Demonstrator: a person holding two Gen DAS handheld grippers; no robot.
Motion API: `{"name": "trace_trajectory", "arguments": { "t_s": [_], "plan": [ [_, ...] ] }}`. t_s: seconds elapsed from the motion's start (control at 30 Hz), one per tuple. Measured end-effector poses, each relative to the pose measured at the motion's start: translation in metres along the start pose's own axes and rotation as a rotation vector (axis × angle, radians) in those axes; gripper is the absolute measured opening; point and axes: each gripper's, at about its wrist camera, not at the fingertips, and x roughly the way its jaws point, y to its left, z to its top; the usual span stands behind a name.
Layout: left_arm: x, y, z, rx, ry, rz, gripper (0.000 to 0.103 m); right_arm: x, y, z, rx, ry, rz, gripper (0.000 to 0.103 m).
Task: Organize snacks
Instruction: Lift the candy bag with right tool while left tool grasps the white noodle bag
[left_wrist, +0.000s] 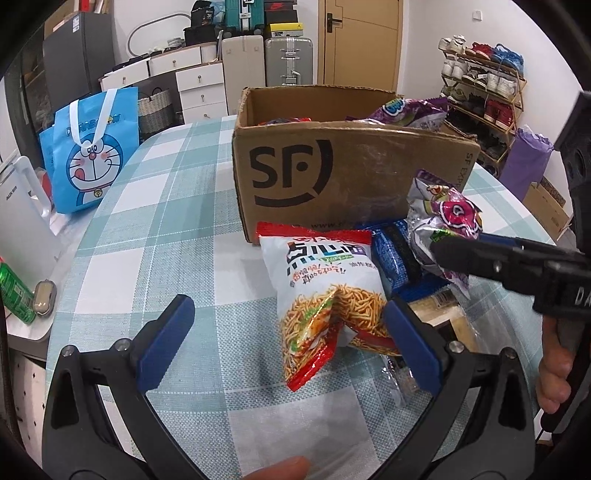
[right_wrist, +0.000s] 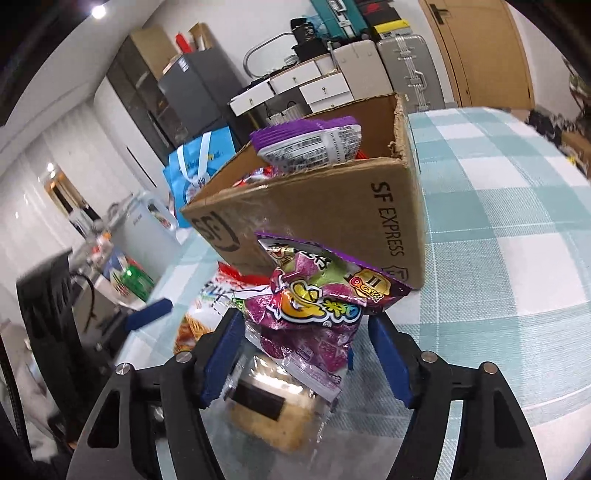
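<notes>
Midway through packing snacks into the cardboard box (left_wrist: 332, 166) on the checked table (left_wrist: 166, 240), already holding a few packets. Caught between the parted fingers of the right gripper (right_wrist: 306, 321), leaning on one pad but apparently not pinched: a purple snack bag (right_wrist: 314, 295), just in front of the box's near wall, above a cracker pack (right_wrist: 273, 413). Spread wide beside the noodle bag (left_wrist: 325, 288), gripping nothing: the left gripper (left_wrist: 290, 308). Next, probably: closing firmly on the purple bag, lifting over the rim, releasing inside.
</notes>
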Motion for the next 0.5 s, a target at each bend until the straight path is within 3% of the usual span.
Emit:
{"name": "trace_trajectory", "arguments": {
  "t_s": [0.17,0.3,0.5],
  "plan": [
    [0.005,-0.004,-0.002,0.015,0.015,0.0,0.103,0.002,-0.012,0.001,0.083,-0.027,0.036,0.072],
    [0.006,-0.005,-0.002,0.017,0.016,0.001,0.103,0.001,-0.015,0.0,0.113,-0.048,0.073,0.051],
    [0.007,-0.003,-0.002,0.012,0.016,-0.003,0.103,-0.006,-0.018,-0.001,0.137,-0.07,0.122,0.04]
  ]
}}
